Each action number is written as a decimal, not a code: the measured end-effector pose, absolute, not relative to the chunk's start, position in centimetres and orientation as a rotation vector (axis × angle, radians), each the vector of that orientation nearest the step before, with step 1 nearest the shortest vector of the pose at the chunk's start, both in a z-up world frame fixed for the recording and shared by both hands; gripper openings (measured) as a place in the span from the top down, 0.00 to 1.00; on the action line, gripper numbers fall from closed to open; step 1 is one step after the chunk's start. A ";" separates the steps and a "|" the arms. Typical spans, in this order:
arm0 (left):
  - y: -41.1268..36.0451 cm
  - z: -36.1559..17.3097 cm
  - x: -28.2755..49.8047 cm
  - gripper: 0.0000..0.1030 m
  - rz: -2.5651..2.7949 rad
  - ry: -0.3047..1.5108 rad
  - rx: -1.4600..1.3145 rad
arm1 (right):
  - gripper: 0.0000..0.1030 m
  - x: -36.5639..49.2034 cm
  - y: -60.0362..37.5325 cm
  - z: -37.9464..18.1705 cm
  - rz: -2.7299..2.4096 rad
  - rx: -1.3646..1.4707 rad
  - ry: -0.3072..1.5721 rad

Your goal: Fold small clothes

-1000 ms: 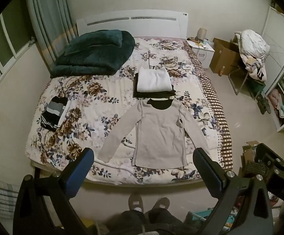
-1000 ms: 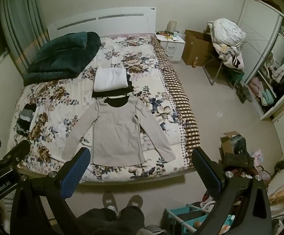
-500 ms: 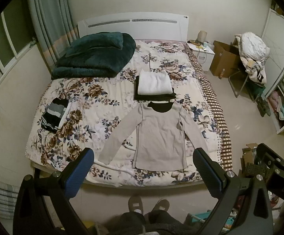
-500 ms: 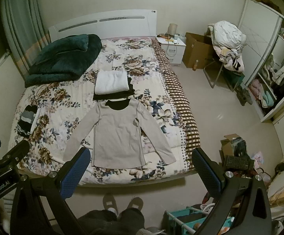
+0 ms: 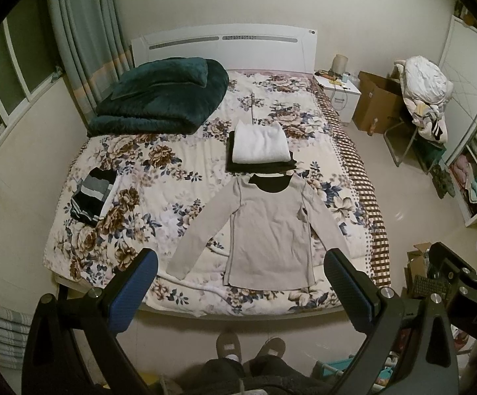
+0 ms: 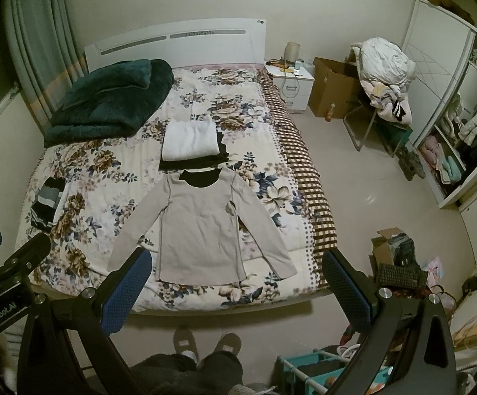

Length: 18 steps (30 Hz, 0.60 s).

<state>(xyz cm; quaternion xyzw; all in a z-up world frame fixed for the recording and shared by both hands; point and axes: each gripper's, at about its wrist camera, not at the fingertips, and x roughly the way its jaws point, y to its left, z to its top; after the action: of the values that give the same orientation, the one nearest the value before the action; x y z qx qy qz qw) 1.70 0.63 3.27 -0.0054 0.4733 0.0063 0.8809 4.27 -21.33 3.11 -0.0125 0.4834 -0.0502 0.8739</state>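
Right now the left gripper (image 5: pixel 238 283) and right gripper (image 6: pixel 235 279) both hang spread wide, empty, above the bed's foot; the beige shirt (image 5: pixel 268 230) lies flat on the floral bedspread (image 5: pixel 159 177)

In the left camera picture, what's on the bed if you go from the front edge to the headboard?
beige long-sleeved shirt → folded white top on a dark folded pile → dark green blanket
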 end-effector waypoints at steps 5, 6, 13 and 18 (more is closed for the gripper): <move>0.6 3.4 1.7 0.00 0.014 0.984 -0.012 | 0.00 4.2 -21.3 3.1 -0.104 -0.027 1.007; 0.6 3.2 1.6 0.00 0.014 0.983 -0.012 | 0.00 4.2 -21.3 3.2 -0.105 -0.028 1.006; 0.5 3.9 1.9 0.00 0.013 0.979 -0.015 | 0.00 4.3 -21.5 3.4 -0.105 -0.028 1.003; 0.5 4.1 2.0 0.00 0.011 0.979 -0.017 | 0.00 4.3 -21.6 3.7 -0.107 -0.026 1.001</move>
<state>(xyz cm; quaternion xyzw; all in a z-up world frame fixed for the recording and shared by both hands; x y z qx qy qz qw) 1.98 0.49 4.14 -0.0080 0.4701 0.0055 0.8826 4.35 -21.58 3.70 -0.0125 0.4794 -0.0511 0.8760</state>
